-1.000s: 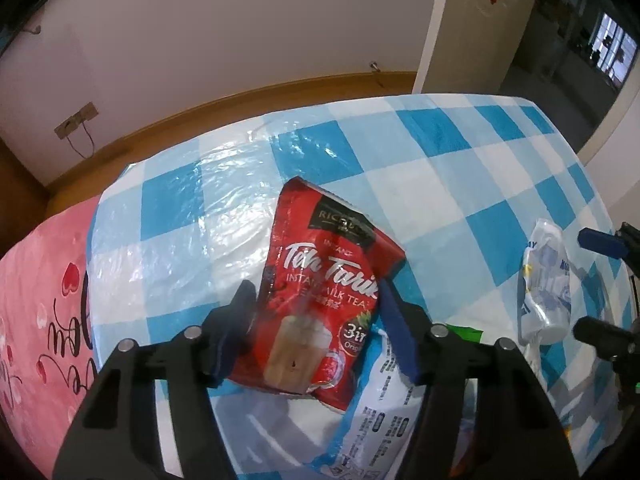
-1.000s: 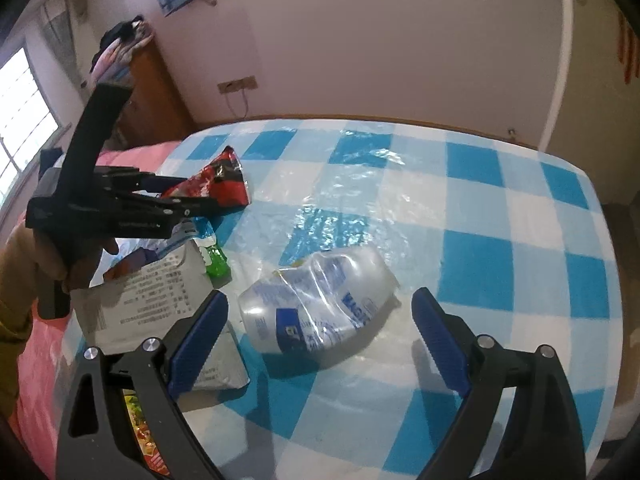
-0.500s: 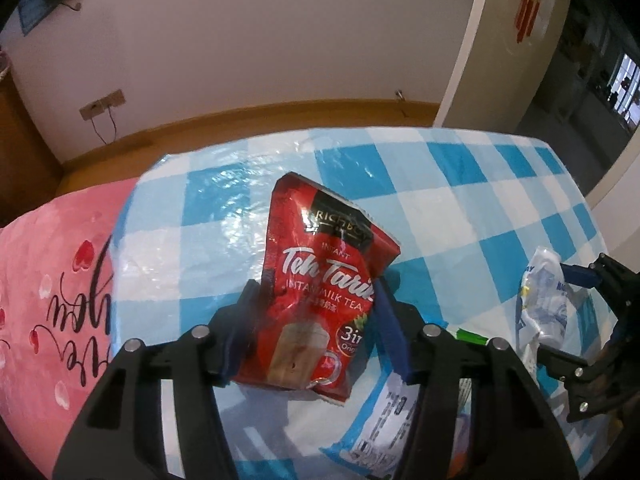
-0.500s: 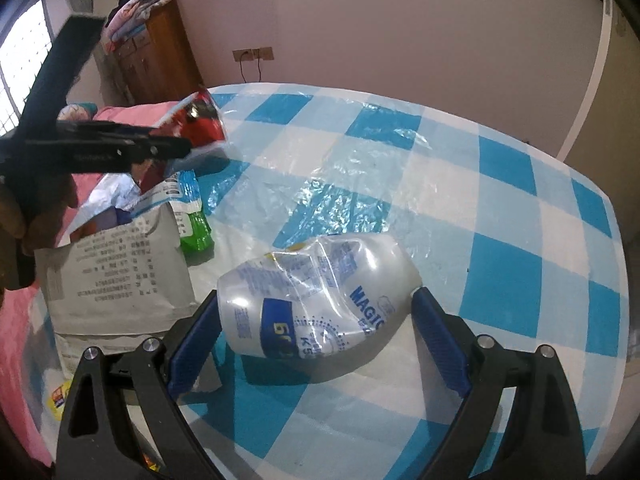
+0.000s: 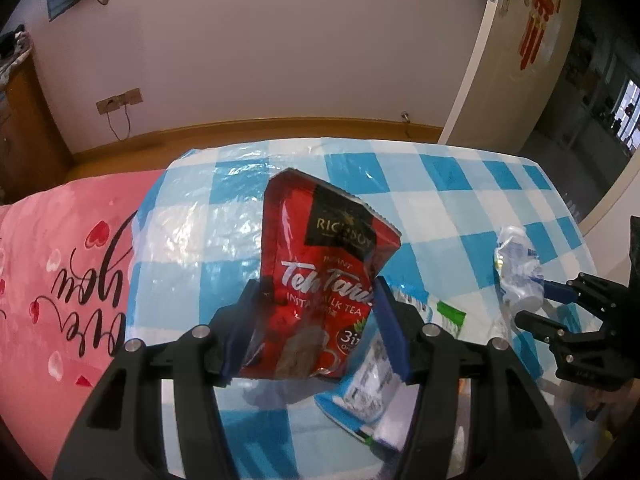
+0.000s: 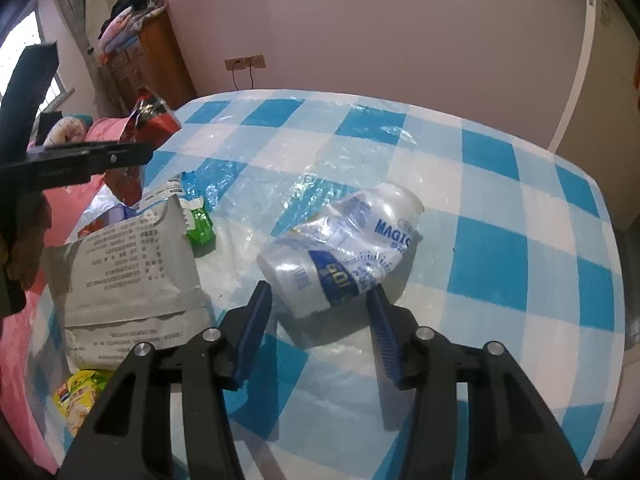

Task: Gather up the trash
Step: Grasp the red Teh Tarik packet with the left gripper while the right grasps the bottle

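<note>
right tool [image 6: 320, 320] just closed on crushed bottle [image 6: 344, 248], contents unclear.

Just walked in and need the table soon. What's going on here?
A person is collecting trash with two tools. The left hand-held gripper holds a red milk tea packet lifted off the checked tablecloth. The right hand-held gripper has just been closing on a crushed plastic bottle. More wrappers lie nearby.

A: What can you read on the red foil pouch [image 5: 320, 276]?
B: "RICHBOY", "Teh Tarik", "INSTANT MILK TEA", "3in". The crumpled clear plastic cup [image 6: 340, 252] says "MAGIC". The pink blanket [image 5: 72, 280], far left, says "love you".
</note>
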A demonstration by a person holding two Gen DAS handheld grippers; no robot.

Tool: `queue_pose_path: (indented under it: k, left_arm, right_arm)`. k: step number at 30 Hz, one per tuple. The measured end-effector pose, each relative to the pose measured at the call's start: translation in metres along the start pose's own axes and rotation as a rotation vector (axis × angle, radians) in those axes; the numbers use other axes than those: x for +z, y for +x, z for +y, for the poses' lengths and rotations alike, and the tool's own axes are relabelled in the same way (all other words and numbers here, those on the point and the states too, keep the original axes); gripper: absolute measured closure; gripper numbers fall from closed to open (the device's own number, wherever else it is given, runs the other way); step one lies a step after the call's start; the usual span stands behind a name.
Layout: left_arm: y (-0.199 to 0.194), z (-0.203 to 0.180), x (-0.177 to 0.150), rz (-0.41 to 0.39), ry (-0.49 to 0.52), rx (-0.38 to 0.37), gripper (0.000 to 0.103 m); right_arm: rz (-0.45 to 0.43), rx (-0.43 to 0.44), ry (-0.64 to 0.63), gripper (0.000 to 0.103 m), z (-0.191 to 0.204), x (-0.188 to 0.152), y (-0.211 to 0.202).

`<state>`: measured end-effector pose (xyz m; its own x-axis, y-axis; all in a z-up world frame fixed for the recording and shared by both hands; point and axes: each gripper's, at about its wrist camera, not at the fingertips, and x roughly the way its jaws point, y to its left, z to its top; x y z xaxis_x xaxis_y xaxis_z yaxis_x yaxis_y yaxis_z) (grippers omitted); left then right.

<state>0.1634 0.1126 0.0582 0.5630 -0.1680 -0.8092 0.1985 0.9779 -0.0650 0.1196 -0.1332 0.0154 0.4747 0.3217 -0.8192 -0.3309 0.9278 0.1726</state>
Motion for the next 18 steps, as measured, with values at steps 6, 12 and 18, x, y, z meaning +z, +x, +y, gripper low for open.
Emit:
queue_pose_path:
  k: [6,12,18]
  left_arm:
    - [-0.022,0.002,-0.014,-0.036,-0.011,0.001,0.045]
    - [-0.032,0.007,-0.024,-0.05,-0.049,-0.013,0.045]
    - [-0.039,0.008,-0.035,-0.057,-0.078,-0.026,0.046]
  right_arm:
    - [0.0,-0.024,0.107,0.048,-0.016,-0.012,-0.013]
    - [-0.038,0.01,0.212,0.024,-0.017,0.004,-0.017]
    - [-0.025,-0.063,0.238,0.023,-0.004,0.024,0.011]
